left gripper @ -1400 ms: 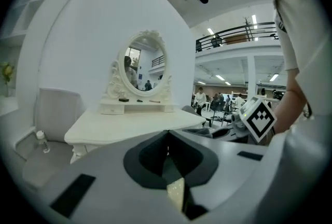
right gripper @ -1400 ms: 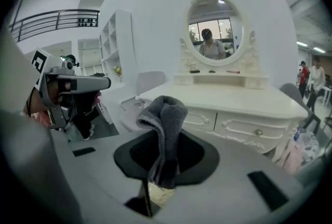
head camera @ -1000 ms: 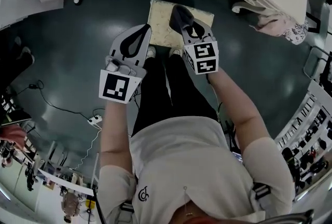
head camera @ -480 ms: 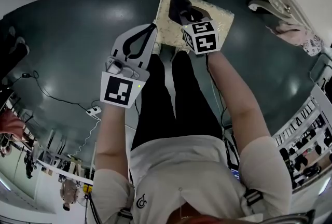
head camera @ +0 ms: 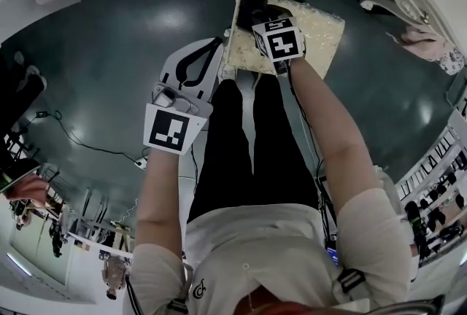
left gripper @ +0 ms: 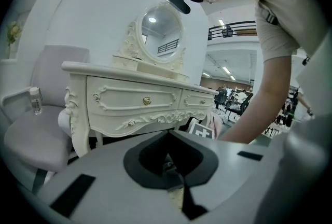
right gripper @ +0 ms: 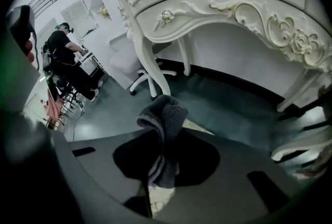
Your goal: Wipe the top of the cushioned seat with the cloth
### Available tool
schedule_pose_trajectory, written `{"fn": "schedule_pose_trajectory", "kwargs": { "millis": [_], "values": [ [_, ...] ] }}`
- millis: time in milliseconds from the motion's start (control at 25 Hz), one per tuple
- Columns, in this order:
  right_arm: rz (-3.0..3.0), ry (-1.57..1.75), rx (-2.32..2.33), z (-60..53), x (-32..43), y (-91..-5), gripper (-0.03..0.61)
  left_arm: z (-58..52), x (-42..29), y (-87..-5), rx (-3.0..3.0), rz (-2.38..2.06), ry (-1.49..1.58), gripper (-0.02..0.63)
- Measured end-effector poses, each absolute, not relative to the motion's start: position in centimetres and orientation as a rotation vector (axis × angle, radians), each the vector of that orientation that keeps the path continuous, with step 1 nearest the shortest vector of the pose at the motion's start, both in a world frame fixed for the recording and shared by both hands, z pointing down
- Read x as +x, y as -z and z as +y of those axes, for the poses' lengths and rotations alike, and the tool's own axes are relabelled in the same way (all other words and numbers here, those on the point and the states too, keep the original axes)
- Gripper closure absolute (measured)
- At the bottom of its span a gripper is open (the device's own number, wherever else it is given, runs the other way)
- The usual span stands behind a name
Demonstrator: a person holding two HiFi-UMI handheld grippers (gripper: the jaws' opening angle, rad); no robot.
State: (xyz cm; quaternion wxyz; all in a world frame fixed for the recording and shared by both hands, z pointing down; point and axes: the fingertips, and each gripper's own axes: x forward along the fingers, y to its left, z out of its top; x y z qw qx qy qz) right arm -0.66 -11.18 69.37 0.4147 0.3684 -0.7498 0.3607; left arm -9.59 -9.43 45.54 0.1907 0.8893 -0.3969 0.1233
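Cloth [right gripper: 165,109], dark and bunched, was pinched between the closed jaws of the right gripper [head camera: 255,11], which hung over the left end of the cushioned seat [head camera: 321,25]. It probably touched the fabric, though the head view left that unclear. Most of the seat top stretched away to the right of those jaws, its long side running across the person. The left gripper [head camera: 206,57] sat just off the seat's left edge, jaws together and empty.

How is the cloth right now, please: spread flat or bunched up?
Bunched up: the dark cloth stands as a crumpled wad pinched in the closed jaws of the right gripper.
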Motion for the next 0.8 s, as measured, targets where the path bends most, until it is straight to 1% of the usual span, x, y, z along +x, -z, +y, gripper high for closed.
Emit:
{"fn": "schedule_pose_trajectory", "kwargs": {
  "millis": [160,320,800],
  "values": [
    [-1.876,-0.845,0.884,-11.2,-0.1,-70.2,0.500,-9.4,-9.2,-46.3,2.495,-1.087,-0.354,0.601],
    [-1.866,-0.870,0.895,-11.7,1.0,-70.6,0.495,-9.3,-8.1,-47.3,2.500,-1.056,-0.359,0.601],
    [-1.771,-0.880,0.987,-10.7,9.4,-70.5,0.495,-8.7,-2.2,-46.9,2.584,-0.957,-0.403,0.601]
  ]
}}
